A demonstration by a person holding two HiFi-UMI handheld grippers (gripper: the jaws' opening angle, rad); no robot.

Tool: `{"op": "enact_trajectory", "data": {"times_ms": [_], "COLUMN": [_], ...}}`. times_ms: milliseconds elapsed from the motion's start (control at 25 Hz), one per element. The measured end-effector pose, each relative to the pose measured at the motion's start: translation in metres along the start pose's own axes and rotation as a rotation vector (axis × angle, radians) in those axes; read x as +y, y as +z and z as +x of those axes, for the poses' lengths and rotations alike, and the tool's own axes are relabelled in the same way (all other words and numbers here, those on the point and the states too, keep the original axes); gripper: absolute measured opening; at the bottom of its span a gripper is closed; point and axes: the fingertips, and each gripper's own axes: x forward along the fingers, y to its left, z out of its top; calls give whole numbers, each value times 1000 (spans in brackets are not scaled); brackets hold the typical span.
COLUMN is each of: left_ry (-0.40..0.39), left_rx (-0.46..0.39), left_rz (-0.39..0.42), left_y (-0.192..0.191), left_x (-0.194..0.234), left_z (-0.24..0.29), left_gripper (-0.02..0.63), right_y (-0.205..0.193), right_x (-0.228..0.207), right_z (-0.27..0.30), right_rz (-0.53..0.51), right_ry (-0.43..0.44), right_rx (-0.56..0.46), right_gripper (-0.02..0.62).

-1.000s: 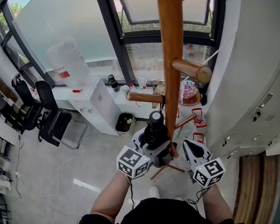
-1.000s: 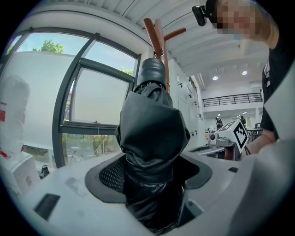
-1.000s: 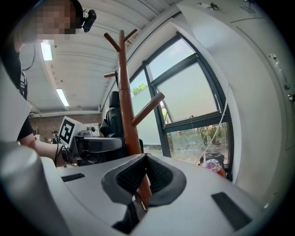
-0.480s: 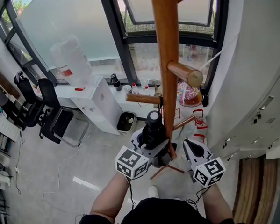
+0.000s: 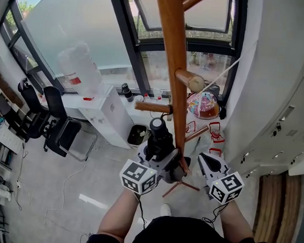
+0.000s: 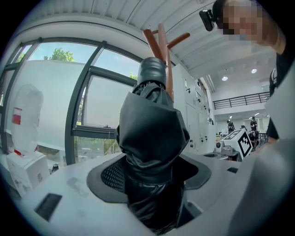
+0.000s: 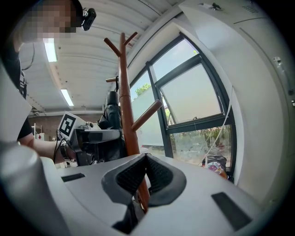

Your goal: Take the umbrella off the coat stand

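The umbrella (image 5: 159, 140), black and folded, stands upright just beside the pole of the coat stand (image 5: 172, 68), on its left in your head view. Its rounded top cap sits close under the short lower peg (image 5: 153, 107). Whether any part of it is hooked on the stand cannot be told.

Your left tool (image 5: 162, 158) is clenched on the umbrella: its jaws have just been closing, and in the left gripper view the crumpled black fabric (image 6: 154, 138) fills the space between the wide-set pads, with the stand's forked top (image 6: 162, 39) rising behind it.

Your right tool (image 5: 209, 164) is held to the right of the pole, apart from the umbrella. In the right gripper view its pads meet at the tips (image 7: 146, 159) with nothing held between them; the stand's pole (image 7: 124, 92) shows behind them.

Further out, a large water bottle (image 5: 78, 71) stands at the window (image 5: 71, 23), black chairs (image 5: 50, 118) are at the left on the floor (image 5: 52, 184), and pale lockers (image 5: 289, 115) run along the right.
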Motion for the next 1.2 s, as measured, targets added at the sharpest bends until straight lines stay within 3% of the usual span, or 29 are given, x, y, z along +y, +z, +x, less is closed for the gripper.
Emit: {"op": "enact_trajectory", "data": {"times_ms": [680, 1200], "left_ry": [89, 165], "left_rx": [-161, -225], "left_rz": [19, 14], "left_y": [64, 80], "left_x": [11, 20], "left_z": [-31, -58], "left_gripper": [295, 295], "right_y": [4, 5], "right_x": [8, 16], "right_z": [-2, -7], "right_rz": [-10, -18], "right_ry": [39, 65], "right_rx": [-11, -19], "right_gripper": [54, 54]}}
